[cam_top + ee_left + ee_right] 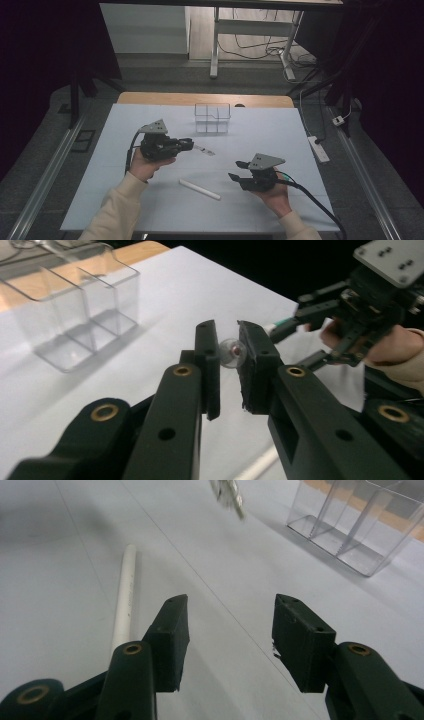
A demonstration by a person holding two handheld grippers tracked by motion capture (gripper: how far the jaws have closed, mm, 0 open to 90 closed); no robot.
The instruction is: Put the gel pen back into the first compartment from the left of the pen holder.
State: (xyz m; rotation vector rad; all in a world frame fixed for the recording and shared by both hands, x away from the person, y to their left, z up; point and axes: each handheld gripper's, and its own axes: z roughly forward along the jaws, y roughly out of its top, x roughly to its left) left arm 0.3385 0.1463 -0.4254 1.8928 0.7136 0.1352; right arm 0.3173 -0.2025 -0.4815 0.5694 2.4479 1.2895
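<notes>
My left gripper is shut on a clear pen-like tube, held above the table with the tube pointing right. In the left gripper view the tube's round clear end sits pinched between the two pads. My right gripper stands open near the table's front right, with nothing between its jaws. A white stick lies on the white tabletop between the two hands, to the left of the right gripper's jaws. The tube's tip shows at the top of the right gripper view.
A clear compartmented box stands at the back middle of the white table. Cables trail from both grippers. Beyond the table are a desk frame and loose floor cables.
</notes>
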